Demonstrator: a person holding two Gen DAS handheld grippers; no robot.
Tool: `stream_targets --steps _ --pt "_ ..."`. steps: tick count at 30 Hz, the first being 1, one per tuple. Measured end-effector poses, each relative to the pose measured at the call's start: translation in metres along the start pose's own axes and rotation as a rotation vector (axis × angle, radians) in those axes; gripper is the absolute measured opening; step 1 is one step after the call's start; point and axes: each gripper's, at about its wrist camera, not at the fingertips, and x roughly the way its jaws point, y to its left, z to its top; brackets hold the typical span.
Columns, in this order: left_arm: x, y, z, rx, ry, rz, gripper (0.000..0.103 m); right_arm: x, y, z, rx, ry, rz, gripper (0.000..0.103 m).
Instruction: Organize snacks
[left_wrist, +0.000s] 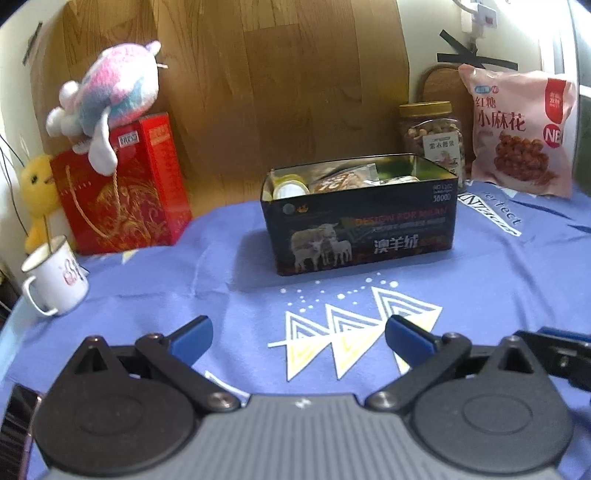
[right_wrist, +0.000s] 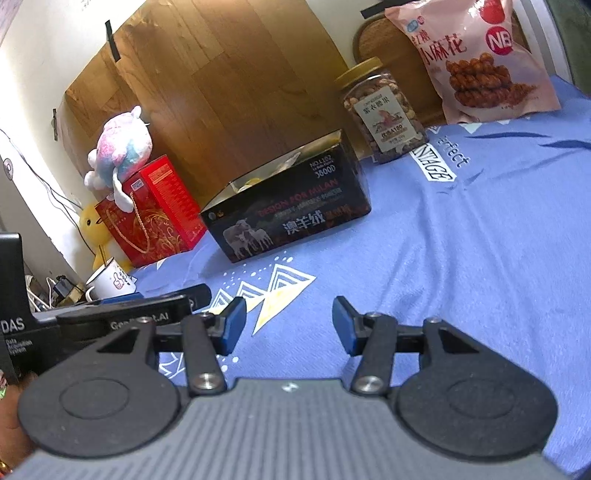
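Note:
A black open box (left_wrist: 360, 225) with a sheep picture stands on the blue cloth and holds several small snack packets (left_wrist: 338, 181). It also shows in the right wrist view (right_wrist: 288, 218). A clear jar of nuts (left_wrist: 432, 134) (right_wrist: 382, 110) and a pink snack bag (left_wrist: 521, 129) (right_wrist: 476, 59) stand behind it to the right. My left gripper (left_wrist: 297, 338) is open and empty, low over the cloth in front of the box. My right gripper (right_wrist: 288, 326) is open and empty, to the right of the left one.
A red gift box (left_wrist: 125, 184) with a pink plush toy (left_wrist: 107, 96) on top stands at the back left, a yellow plush (left_wrist: 37, 192) beside it. A white mug (left_wrist: 55, 277) sits at the left edge. A wooden board (left_wrist: 258, 92) leans behind.

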Motion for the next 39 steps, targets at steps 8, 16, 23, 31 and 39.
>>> stream_targets --steps 8,16,23,31,39 --pt "-0.0013 0.0013 -0.0001 0.015 -0.032 0.054 0.103 -0.001 -0.0005 -0.0008 0.009 0.001 0.005 0.061" --pt "0.0003 0.0052 -0.0021 0.033 -0.03 0.074 0.103 -0.0021 0.0047 -0.0015 0.0 -0.002 0.012 0.065" --pt "-0.0013 0.0039 -0.0039 0.029 -0.022 0.076 0.103 -0.003 0.0049 -0.0019 0.007 -0.004 0.005 0.066" --pt "-0.0021 0.0046 -0.0047 0.024 -0.006 0.075 0.103 -0.0048 0.0055 -0.002 0.01 -0.013 0.001 0.07" --pt "-0.0016 0.0075 -0.0042 0.024 -0.001 0.077 0.103 -0.0047 0.0057 -0.002 0.015 -0.011 0.0 0.07"
